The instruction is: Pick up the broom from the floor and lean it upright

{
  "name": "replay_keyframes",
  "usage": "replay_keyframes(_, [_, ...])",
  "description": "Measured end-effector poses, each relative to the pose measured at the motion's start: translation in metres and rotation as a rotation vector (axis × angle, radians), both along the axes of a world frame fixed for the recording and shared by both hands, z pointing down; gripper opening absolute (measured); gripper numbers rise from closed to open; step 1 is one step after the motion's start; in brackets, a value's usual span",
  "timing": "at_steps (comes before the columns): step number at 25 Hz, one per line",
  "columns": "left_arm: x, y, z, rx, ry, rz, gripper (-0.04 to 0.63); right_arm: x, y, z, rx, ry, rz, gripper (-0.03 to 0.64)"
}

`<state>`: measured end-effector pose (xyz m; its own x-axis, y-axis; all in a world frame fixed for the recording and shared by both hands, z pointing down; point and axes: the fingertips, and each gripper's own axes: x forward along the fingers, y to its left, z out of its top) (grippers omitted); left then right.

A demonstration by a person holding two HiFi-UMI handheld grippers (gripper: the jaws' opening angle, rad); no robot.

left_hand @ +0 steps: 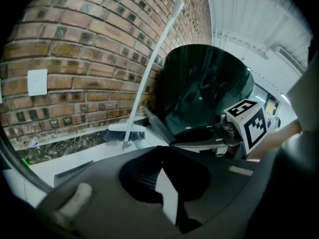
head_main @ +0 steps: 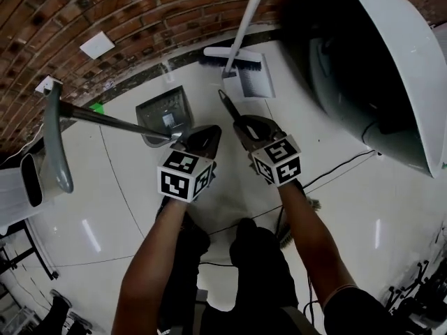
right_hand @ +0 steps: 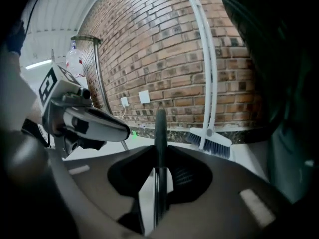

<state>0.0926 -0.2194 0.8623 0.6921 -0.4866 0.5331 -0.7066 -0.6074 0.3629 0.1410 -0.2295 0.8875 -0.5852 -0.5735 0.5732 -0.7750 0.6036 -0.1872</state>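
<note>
While gripped by its dark handle in the right tool (head_main: pixel 244 125), jaws narrowed onto it, the broom (head_main: pixel 228 109) pokes out ahead of the tips. Long axis running forward and slightly up toward the brick wall (head_main: pixel 140 19), free end leading, rest hidden back under the forearm. Probably needs tipping upright next, then resting against the bricks. Left tool (head_main: pixel 202 139) just beside, jaws apparently together on nothing. Farther ahead, white broom (head_main: pixel 234 60) already leaning there.

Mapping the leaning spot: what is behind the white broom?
The brick wall rises directly behind the white broom, with a dark skirting strip along the wall's foot. The broom's head hides the stretch of strip right behind its bristles.
</note>
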Motion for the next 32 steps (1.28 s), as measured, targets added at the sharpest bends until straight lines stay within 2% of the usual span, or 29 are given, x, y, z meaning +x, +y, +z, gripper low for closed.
replay_keyframes(2, [0.01, 0.009, -0.036, 0.017, 0.028, 0.043, 0.0, 0.009, 0.012, -0.039, 0.014, -0.003, 0.005, 0.086])
replay_keyframes(10, [0.052, 0.061, -0.166, 0.037, 0.059, 0.178, 0.001, 0.071, 0.08, -0.192, 0.026, 0.043, 0.026, 0.083])
replay_keyframes(17, [0.085, 0.101, -0.263, 0.063, 0.048, 0.223, 0.0, 0.144, 0.156, -0.294, 0.03, 0.091, 0.031, 0.081])
replay_keyframes(21, [0.093, 0.116, -0.313, 0.088, 0.037, 0.217, 0.0, 0.159, 0.17, -0.349, 0.07, 0.081, 0.067, 0.081])
replay_keyframes(25, [0.083, 0.13, -0.366, 0.12, 0.02, 0.175, 0.0, 0.155, 0.17, -0.41, 0.137, 0.033, 0.091, 0.081])
replay_keyframes(28, [0.063, 0.13, -0.402, 0.158, 0.0, 0.107, 0.0, 0.136, 0.156, -0.451, 0.2, -0.015, 0.07, 0.081])
replay_keyframes(32, [0.021, 0.123, -0.439, 0.213, -0.03, -0.001, 0.0, 0.091, 0.126, -0.489, 0.26, -0.049, -0.009, 0.081])
